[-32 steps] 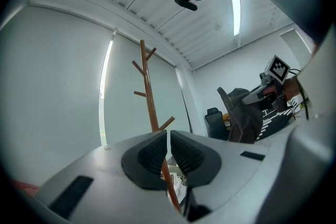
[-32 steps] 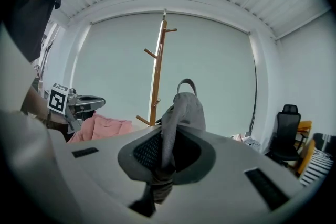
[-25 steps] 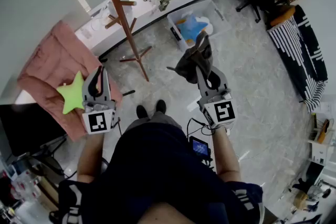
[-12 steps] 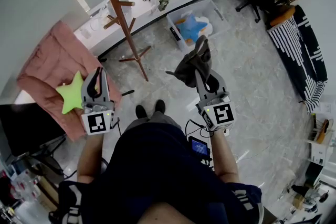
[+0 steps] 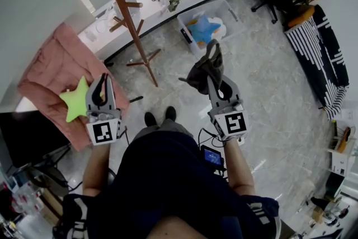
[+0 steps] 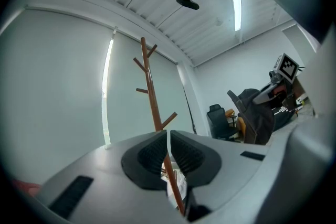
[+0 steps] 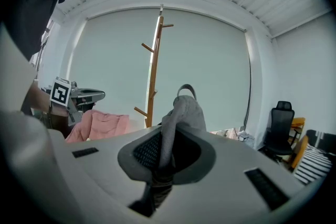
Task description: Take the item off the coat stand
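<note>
Grey garment (image 5: 202,71) pinched in R claw (image 5: 215,79); black-white square marker (image 5: 235,123) behind.

You hold two grippers: one left gripper (image 5: 102,80) and one right gripper (image 5: 217,81). In front of you stands one wooden coat stand (image 5: 126,14). You can count one grey cloth (image 5: 202,67), one green star cushion (image 5: 75,99) and one pink blanket (image 5: 53,64). There is one clear bin (image 5: 225,10), and one blue plush toy (image 5: 204,28) in it. Below you are two black shoes (image 5: 151,118). The right gripper view gives you one black office chair (image 7: 283,118).
</note>
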`<move>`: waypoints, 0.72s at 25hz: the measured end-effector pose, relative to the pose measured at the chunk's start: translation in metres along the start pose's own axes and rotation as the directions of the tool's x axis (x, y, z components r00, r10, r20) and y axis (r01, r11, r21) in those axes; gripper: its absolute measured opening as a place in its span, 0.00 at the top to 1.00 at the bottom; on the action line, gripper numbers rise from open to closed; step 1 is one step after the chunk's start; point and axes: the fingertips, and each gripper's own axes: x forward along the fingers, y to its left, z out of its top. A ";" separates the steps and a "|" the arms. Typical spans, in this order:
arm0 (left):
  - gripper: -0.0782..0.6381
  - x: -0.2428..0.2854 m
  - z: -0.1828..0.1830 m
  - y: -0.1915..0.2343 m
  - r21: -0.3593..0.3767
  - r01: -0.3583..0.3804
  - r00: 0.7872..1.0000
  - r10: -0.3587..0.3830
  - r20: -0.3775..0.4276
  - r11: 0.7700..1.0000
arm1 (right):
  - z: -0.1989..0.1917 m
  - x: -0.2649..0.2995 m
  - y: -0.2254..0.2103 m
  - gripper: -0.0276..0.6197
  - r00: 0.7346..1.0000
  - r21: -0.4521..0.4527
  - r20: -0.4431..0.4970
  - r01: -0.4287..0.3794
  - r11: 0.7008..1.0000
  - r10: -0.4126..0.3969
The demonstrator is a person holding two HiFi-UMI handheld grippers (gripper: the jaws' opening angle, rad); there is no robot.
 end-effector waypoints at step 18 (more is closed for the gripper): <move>0.83 0.000 0.000 0.002 0.009 -0.008 1.000 0.008 0.003 1.000 | -0.007 0.003 -0.002 0.91 1.000 -0.031 -0.007 0.012 0.999 -0.013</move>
